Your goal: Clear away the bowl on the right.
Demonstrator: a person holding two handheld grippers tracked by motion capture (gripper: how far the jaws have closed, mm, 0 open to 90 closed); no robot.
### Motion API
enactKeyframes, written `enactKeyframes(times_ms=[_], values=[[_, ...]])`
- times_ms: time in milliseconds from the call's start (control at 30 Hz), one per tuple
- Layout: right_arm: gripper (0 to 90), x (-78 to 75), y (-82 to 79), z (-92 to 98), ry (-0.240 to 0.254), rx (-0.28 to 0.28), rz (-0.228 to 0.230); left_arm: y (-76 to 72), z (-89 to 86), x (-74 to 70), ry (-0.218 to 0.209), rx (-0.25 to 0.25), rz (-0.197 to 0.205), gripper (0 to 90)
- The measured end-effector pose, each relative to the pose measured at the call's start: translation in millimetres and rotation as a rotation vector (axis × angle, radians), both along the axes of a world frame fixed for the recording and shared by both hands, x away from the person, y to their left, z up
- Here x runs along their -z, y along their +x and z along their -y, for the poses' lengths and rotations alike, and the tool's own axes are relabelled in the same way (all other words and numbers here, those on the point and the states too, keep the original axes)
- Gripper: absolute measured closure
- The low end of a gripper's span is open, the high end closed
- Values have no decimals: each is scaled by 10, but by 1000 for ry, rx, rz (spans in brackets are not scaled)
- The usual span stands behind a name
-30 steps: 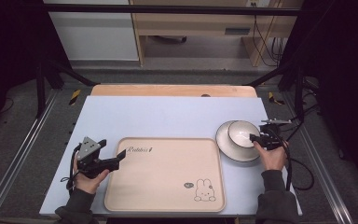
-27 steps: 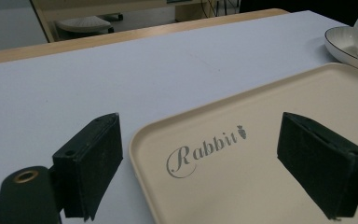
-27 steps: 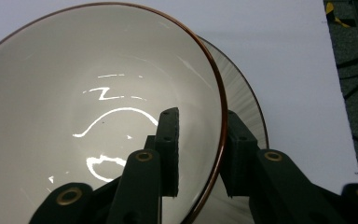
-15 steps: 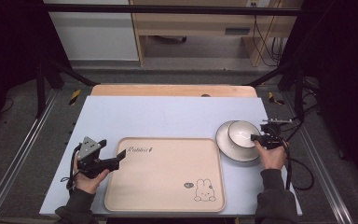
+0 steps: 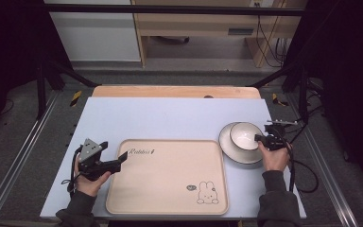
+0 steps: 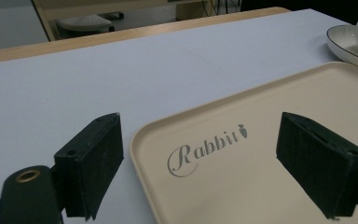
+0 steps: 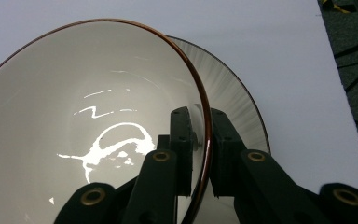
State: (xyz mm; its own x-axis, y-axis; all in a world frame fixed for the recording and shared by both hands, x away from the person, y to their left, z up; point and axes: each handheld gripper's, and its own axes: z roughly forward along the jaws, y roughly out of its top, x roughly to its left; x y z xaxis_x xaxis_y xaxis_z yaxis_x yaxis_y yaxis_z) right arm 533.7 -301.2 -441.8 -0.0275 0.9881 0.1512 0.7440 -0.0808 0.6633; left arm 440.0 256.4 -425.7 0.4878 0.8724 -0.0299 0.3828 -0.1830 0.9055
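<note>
The right gripper [image 7: 200,149] jaws have just closed onto the bowl [image 7: 93,116] rim.

My jaws are black, with brass-coloured rivets on the right gripper [image 7: 198,154], and between them sits a white bowl [image 7: 98,107] with a thin brown rim, on a white saucer [image 7: 233,102] with fine grey streaks and a dark edge. The tray [image 5: 170,177] is cream, printed with grey "Rabbit" script and a small rabbit drawing. The table [image 5: 170,118] is pale blue.
</note>
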Motion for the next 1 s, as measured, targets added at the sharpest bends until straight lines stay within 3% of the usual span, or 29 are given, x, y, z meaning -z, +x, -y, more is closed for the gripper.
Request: enactKeyframes(times_ms=[133, 400, 567, 867, 1000], values=[[827, -19, -9, -22, 9, -2, 6, 1, -3, -1, -1, 0, 0, 143], [829, -31, -23, -46, -27, -16, 20, -4, -10, -12, -3, -1, 3, 145], [827, -71, -43, -72, -3, -12, 28, -5, -11, -14, -4, -1, 4, 146], [824, -117, -65, -106, -40, -33, 43, -10, -16, -25, -2, 0, 8, 146], [824, -158, -87, -117, -17, -29, 45, -11, -18, -27, -2, 1, 8, 147]])
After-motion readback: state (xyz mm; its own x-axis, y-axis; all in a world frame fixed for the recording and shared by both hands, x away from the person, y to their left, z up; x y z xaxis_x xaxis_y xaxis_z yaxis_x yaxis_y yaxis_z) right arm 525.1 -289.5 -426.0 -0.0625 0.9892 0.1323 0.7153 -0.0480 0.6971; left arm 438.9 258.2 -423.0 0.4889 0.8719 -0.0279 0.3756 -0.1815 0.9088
